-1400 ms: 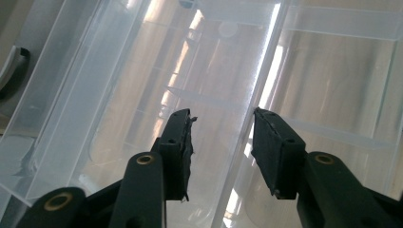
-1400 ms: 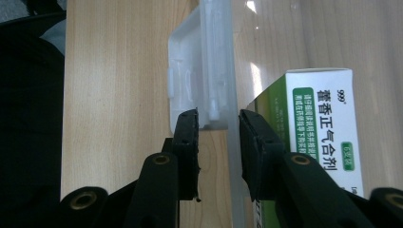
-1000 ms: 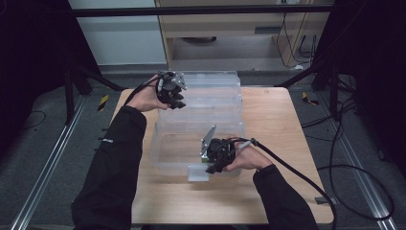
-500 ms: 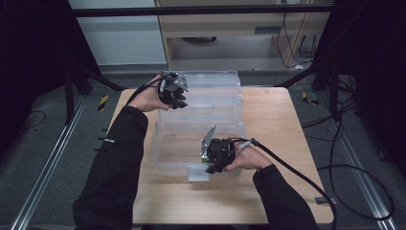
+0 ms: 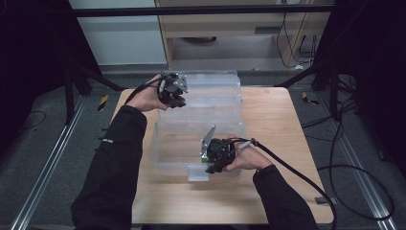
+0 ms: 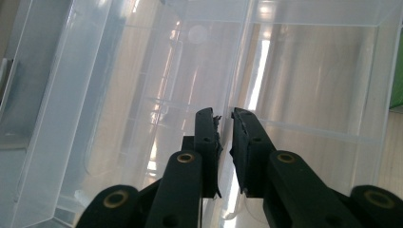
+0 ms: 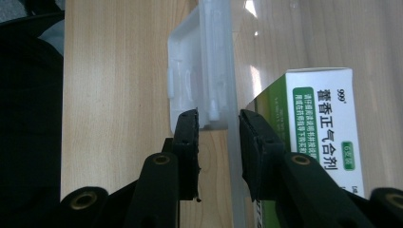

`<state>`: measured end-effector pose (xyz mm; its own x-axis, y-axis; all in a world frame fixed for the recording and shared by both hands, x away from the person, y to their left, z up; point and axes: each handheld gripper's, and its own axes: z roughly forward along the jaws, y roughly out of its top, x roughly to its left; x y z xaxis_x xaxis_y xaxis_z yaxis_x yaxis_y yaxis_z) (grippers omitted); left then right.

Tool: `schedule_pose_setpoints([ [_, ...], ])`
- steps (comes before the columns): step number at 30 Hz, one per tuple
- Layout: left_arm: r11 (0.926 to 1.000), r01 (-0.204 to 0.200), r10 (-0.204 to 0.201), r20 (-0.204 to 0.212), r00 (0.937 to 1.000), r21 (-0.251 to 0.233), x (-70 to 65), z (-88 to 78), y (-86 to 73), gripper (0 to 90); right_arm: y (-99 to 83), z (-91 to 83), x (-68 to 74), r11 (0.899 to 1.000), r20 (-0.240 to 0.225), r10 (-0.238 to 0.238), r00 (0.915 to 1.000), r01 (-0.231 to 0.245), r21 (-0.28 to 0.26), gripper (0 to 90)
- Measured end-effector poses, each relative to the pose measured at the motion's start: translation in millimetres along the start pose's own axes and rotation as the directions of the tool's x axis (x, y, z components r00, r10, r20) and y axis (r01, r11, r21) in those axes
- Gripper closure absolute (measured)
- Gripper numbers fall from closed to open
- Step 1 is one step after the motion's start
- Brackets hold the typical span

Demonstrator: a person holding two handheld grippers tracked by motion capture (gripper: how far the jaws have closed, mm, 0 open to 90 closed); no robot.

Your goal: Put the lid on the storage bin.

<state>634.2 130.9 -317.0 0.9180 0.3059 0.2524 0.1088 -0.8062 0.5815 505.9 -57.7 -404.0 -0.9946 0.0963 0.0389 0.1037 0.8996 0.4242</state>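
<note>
A wooden table (image 5: 277, 124) seen from above holds clear plastic storage bins. At the left, the left gripper (image 5: 173, 91) sits at the far left corner of the rear bin (image 5: 215, 91). In the left gripper view its black jaws stand close together with a narrow gap, and a thin clear wall of the bin (image 6: 228, 71) runs into that gap; whether they pinch it is unclear. Toward the right, the right gripper (image 5: 218, 155) is at the near rim of the front bin (image 5: 177, 148), beside its white latch (image 5: 197, 172). In the right gripper view its jaws straddle the bin's clear wall (image 7: 231, 156) and latch (image 7: 199, 71), partly apart. A green and white carton (image 7: 318, 128) lies inside, just right of the wall.
</note>
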Motion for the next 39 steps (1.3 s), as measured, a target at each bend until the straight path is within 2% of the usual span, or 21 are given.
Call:
schedule_pose_setpoints([
  [1,0.9982,0.047,-0.047,-0.001,0.9989,-0.037,-3.6,2.9,0.4,81.1,0.0,0.0,0.1,1.000,0.000,-0.004,1.0000,0.004,-0.001,69.6],
  [2,0.9968,0.063,-0.063,-0.001,0.9980,-0.050,-4.9,4.0,0.6,81.7,-0.2,-0.2,0.4,1.000,0.000,-0.002,1.0000,0.002,0.001,69.6],
  [3,0.9999,-0.003,0.003,0.008,1.0000,0.011,0.0,-0.9,1.3,82.4,-0.1,0.0,0.1,1.000,0.000,-0.004,1.0000,0.004,-0.001,69.6],
  [4,0.9998,-0.006,0.006,0.017,0.9998,0.019,0.6,-2.0,2.0,83.0,0.1,0.0,0.2,1.000,0.003,0.001,1.0000,-0.001,0.000,69.6],
  [6,0.9971,0.067,-0.066,0.014,0.9977,-0.037,-4.9,2.4,2.1,84.0,0.2,0.1,0.1,1.000,0.003,0.003,1.0000,-0.003,0.000,69.6],
  [7,0.9970,0.067,-0.067,0.016,0.9976,-0.038,-5.1,2.5,2.3,84.3,0.1,0.1,0.2,1.000,0.004,0.003,1.0000,-0.003,0.000,69.6],
  [10,0.9995,0.030,-0.030,0.019,0.9994,-0.008,-3.5,0.2,3.4,85.0,0.0,0.1,0.2,1.000,0.004,0.003,1.0000,-0.003,-0.001,69.6],
  [13,0.9993,0.037,-0.037,0.024,0.9990,-0.006,-4.3,-0.2,4.0,85.6,-0.1,0.0,0.2,1.000,0.001,0.000,1.0000,0.000,-0.003,69.7],
  [17,0.9998,0.015,-0.015,0.018,0.9997,0.015,-6.1,-0.9,5.9,86.3,-0.1,0.0,0.4,1.000,-0.001,0.005,1.0000,-0.005,0.000,69.6],
  [23,0.9998,0.004,-0.005,0.022,0.9997,0.020,-8.8,-2.2,8.3,87.0,-0.3,-0.2,1.9,1.000,0.004,-0.001,1.0000,0.001,0.005,69.8],
  [27,0.9997,0.017,-0.017,0.033,0.9993,0.019,-9.9,-3.9,8.3,87.7,-0.3,0.2,2.9,1.000,0.010,-0.005,0.9999,0.005,0.003,69.8],
  [32,0.9994,-0.007,0.006,0.037,0.9993,0.033,-11.7,-7.6,9.6,88.2,-0.9,0.3,3.7,1.000,0.015,-0.004,0.9999,0.004,-0.003,69.8],
  [35,0.9981,-0.036,0.034,0.039,0.9987,0.049,-14.8,-11.7,11.0,88.4,-1.1,0.2,4.3,1.000,0.013,0.002,0.9999,-0.002,-0.004,69.8],
  [39,0.9988,-0.029,0.027,0.044,0.9987,0.041,-21.1,-16.9,10.3,88.5,-1.8,0.4,4.5,1.000,0.017,0.004,0.9999,-0.004,-0.014,69.8],
])
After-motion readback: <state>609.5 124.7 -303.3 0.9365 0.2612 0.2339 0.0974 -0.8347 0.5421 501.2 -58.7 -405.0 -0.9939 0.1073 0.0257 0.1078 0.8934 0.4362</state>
